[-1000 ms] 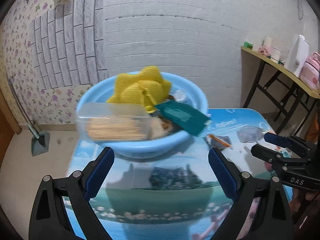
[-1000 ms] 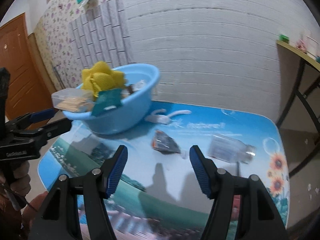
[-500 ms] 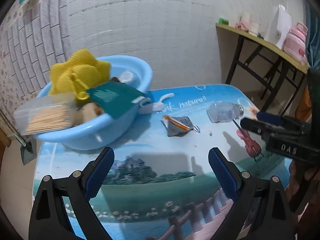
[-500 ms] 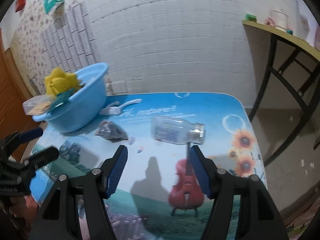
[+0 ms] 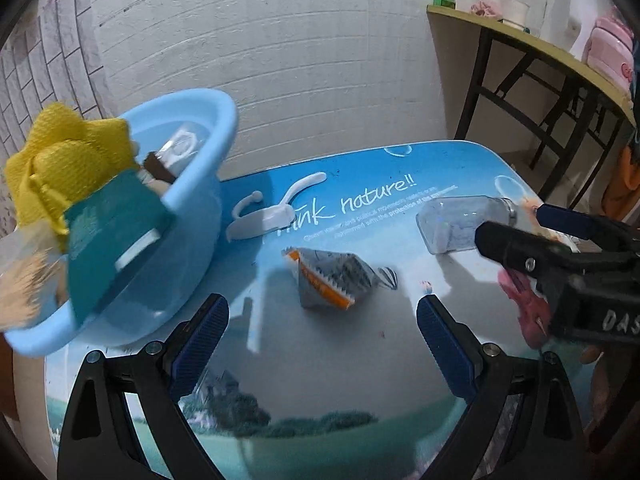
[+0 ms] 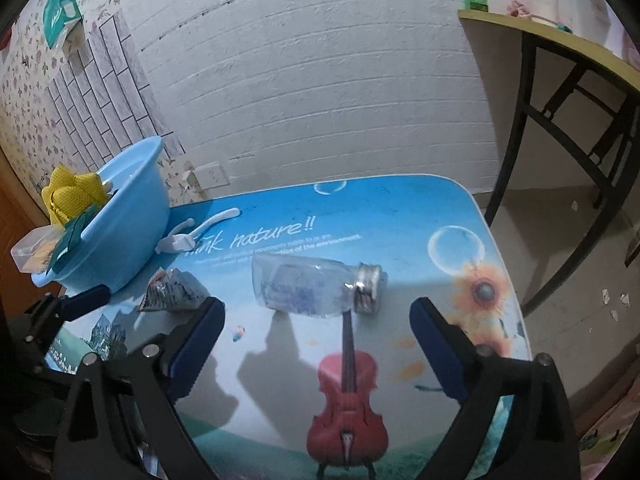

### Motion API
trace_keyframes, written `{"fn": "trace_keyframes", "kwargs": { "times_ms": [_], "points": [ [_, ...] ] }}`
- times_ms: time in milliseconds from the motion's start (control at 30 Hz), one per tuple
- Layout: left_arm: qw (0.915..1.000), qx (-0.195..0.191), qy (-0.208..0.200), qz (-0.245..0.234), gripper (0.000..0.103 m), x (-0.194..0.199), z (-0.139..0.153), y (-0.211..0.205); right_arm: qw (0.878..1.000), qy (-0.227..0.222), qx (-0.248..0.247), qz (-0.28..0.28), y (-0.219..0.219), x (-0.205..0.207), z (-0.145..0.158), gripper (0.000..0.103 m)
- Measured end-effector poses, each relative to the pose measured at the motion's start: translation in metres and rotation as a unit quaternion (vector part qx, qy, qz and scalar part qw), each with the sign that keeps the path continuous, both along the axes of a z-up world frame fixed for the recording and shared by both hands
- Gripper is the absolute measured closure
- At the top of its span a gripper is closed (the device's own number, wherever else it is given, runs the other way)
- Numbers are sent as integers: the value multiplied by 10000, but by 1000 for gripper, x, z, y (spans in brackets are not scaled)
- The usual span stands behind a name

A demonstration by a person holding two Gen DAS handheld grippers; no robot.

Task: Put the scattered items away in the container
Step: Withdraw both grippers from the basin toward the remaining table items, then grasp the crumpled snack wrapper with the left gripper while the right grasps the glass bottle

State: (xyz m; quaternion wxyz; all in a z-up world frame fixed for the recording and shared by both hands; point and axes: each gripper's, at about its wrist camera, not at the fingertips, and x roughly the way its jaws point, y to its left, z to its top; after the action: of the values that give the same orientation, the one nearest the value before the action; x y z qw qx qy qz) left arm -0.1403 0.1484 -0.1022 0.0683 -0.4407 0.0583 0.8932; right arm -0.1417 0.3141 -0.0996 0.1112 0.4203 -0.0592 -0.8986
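L gripper [image 5: 322, 316] open, R gripper [image 6: 316, 320] jaws just opening, both empty

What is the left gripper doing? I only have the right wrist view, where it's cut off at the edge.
Observer: The left gripper is open, nothing between its pads; the crumpled wrapper lies just ahead.
Operator: The wrapper looks grey here. Any colour?
Observer: An orange strip with a zigzag edge runs along its near side.
Operator: What's deep inside the blue basin?
Observer: Something clear with a white ring, behind the yellow cloth.
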Motion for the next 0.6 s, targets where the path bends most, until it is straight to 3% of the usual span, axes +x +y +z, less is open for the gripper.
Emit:
{"fn": "trace_keyframes", "kwargs": {
  "times_ms": [167, 267, 400, 600],
  "points": [
    [9997, -226, 18, -5, 10, -12, -8, 3, 9997, -110, 229, -46, -11, -14, -7, 1],
    [9998, -167, -66, -107, 25, -17, -12, 3, 9994, -238, 225, -72, -15, -21, -13, 1],
    [9994, 27, -202, -281, 54, -19, -18, 4, 9988, -355, 315, -124, -19, -29, -18, 1],
    [9988, -16, -146, -460, 60, -13, -16, 6, 9966, -461, 676, -132, -25, -38, -24, 1]
  ]
}}
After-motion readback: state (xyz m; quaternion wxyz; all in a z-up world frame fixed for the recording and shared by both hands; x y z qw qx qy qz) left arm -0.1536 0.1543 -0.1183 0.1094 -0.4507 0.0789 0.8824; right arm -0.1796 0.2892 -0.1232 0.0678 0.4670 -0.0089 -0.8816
